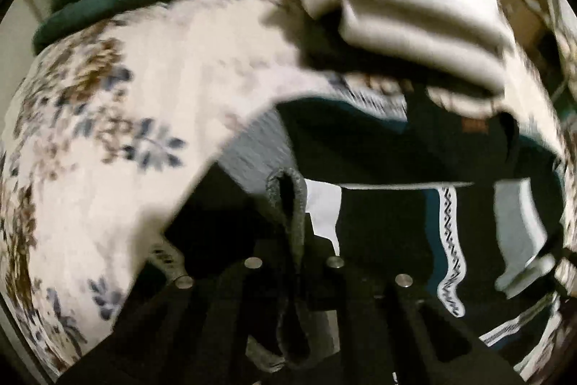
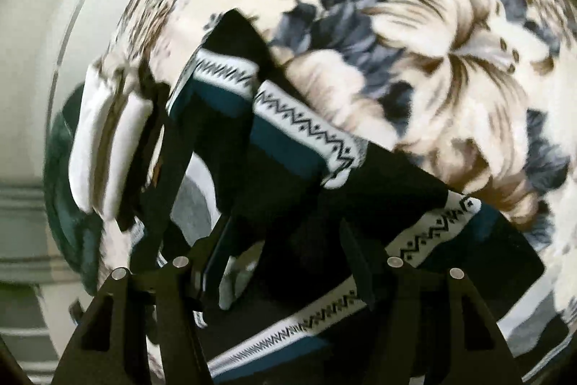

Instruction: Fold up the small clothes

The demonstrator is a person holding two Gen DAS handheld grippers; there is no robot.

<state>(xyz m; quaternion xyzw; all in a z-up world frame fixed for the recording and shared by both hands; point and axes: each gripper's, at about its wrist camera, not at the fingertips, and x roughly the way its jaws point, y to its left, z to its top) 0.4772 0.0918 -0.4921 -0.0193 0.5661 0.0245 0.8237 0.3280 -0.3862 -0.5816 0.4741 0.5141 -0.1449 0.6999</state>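
Pinched between the closed fingers of the left gripper (image 1: 294, 262), low in the left wrist view, a grey knitted garment (image 1: 285, 204) hangs doubled over. Behind it lies a dark garment with white zigzag bands (image 2: 306, 128), under the right gripper (image 2: 285, 262), whose jaws stand apart around nothing. Folded white cloth (image 1: 425, 20) rests at upper right on the floral blanket (image 1: 108, 132).

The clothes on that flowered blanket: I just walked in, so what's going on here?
A person is folding small clothes with handheld tongs. The left tongs are shut on a grey knit piece. The right tongs stand open over a dark garment with zigzag bands. Folded white pieces lie on the floral blanket.
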